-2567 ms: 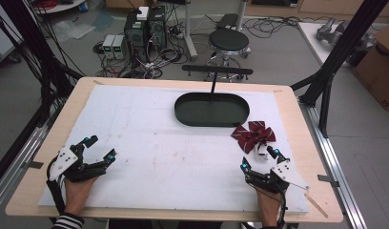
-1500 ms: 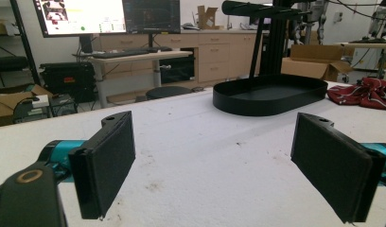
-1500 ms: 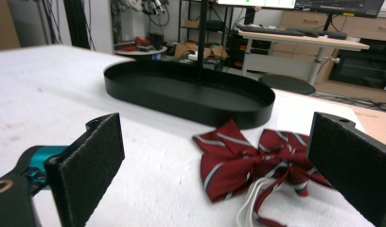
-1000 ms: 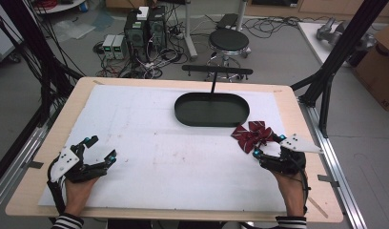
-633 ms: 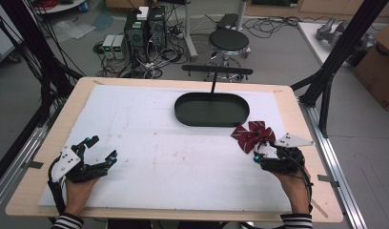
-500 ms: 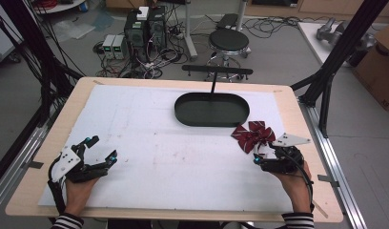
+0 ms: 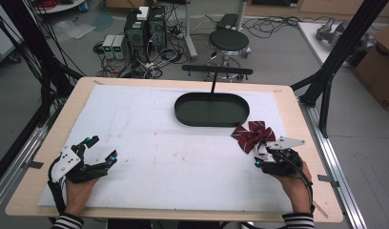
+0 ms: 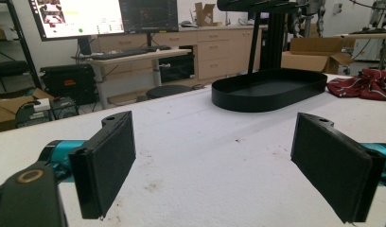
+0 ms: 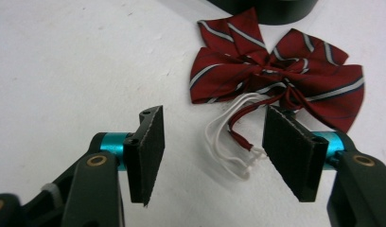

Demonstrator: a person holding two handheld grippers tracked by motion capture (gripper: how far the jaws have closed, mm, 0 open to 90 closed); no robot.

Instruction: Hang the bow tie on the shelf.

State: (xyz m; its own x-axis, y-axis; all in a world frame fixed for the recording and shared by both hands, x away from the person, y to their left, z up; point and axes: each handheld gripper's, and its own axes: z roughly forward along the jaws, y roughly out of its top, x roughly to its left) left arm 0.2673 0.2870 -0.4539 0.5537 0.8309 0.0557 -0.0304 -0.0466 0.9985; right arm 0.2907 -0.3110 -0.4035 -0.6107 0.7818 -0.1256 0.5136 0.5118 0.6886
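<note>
Two grippers gaping wide: left gripper [image 7: 101,149] lower left, right gripper [image 9: 212,156] straddling white elastic loops [image 9: 229,142] of striped red bow tie [image 7: 252,135], beside black oval tray [image 7: 211,109] at centre.

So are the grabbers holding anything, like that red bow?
No, nothing is held. The right gripper is open, its fingers either side of the bow's white loop without pinching it. The left gripper is open over bare table.

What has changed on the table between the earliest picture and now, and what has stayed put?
The right gripper moved forward to the red bow tie; its open jaws now flank the tie's white elastic loop, not yet gripping. The left gripper, black tray and bow tie stayed where they were.
</note>
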